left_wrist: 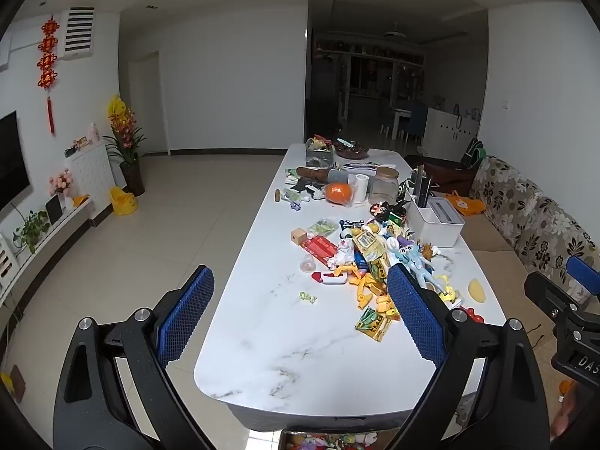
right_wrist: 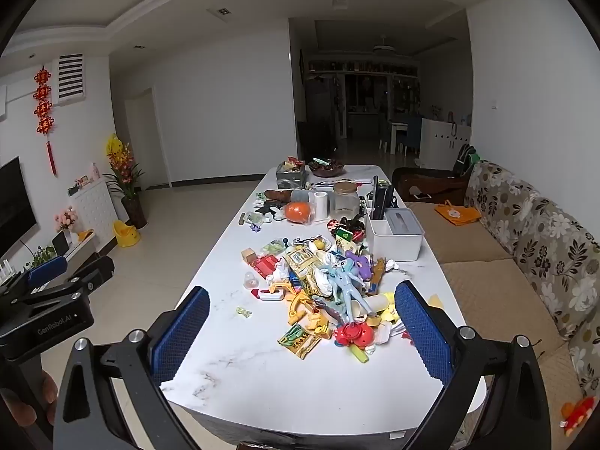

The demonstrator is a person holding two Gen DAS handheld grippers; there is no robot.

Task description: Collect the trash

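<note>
Both the left tool (left_wrist: 300,315) and right tool (right_wrist: 300,332) hovered wide and empty above the bench (right_wrist: 262,378); flat wrappers (right_wrist: 298,339) probably needed low, edge-on pinches.

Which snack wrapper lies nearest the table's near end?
The yellow-and-green wrapper lying flat at the pile's near edge, beside the red toy. The other yellow wrapper sits farther back, within the pile.
</note>
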